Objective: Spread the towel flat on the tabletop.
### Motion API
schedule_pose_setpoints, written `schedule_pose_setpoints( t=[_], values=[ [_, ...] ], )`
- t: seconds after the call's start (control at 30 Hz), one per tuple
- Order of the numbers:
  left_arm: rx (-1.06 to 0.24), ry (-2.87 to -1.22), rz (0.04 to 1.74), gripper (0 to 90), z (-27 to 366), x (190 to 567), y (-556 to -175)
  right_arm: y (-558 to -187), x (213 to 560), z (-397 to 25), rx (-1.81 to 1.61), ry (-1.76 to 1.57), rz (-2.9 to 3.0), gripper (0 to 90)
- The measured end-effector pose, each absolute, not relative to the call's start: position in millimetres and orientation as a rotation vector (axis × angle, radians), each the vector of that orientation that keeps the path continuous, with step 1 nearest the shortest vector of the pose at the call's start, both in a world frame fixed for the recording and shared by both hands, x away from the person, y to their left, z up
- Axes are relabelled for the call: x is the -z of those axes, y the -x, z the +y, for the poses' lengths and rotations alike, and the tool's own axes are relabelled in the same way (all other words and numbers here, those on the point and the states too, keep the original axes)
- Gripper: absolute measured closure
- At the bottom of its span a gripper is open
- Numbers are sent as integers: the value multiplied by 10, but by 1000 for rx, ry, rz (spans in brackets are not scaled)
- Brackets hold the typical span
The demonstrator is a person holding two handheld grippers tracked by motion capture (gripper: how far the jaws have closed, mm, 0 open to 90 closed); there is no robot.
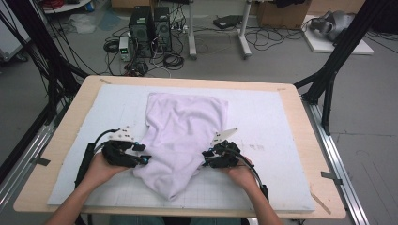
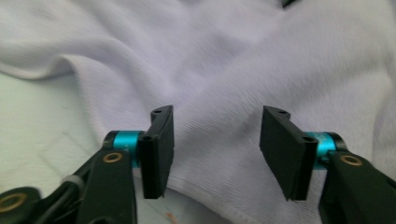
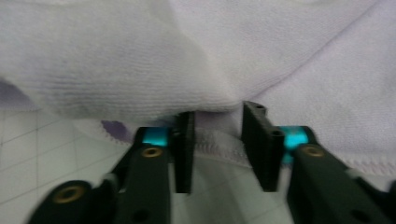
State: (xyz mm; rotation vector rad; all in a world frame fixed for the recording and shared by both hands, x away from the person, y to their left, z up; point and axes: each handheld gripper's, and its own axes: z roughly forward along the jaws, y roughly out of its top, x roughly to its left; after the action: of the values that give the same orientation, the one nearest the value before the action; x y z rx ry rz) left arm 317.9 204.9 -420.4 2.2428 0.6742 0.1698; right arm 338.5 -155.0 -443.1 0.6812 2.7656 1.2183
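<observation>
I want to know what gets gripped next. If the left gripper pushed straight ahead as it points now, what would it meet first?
Most likely the white towel: its edge lies right ahead of the left gripper, whose jaws stand wide open around the cloth.

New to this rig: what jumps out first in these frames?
A rumpled white towel lies mid-table on the pale gridded mat, narrowing toward the person. The left gripper is at the towel's left edge, jaws wide apart over the cloth. The right gripper is at its right hem, jaws narrower but with a gap.
</observation>
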Motion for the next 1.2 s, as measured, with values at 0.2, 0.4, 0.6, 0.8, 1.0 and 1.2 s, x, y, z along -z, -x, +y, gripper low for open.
schedule_pose_setpoints(
  t=[0.2,0.4,0.6,0.8,1.0,1.2],
  values=[
    [-217,-2282,671,894,2024,4314,-3157,-3382,4388,-1575,-1209,-619,2805,857],
    [-267,-2175,762,900,2242,4165,-3241,-3444,4135,-1961,-1189,-692,2695,857],
    [-290,-2192,733,899,2145,4134,-3270,-3644,3899,-2280,-1014,-747,2641,856],
    [-281,-2161,775,871,2201,4134,-3315,-3845,4053,-2413,-975,-882,2619,808],
    [-268,-2135,715,603,2184,3968,-3120,-3539,3892,-2270,-1142,-753,2600,619],
    [-206,-2127,626,426,2058,3900,-2917,-3119,3970,-2095,-1216,-617,2651,554]
  ],
)
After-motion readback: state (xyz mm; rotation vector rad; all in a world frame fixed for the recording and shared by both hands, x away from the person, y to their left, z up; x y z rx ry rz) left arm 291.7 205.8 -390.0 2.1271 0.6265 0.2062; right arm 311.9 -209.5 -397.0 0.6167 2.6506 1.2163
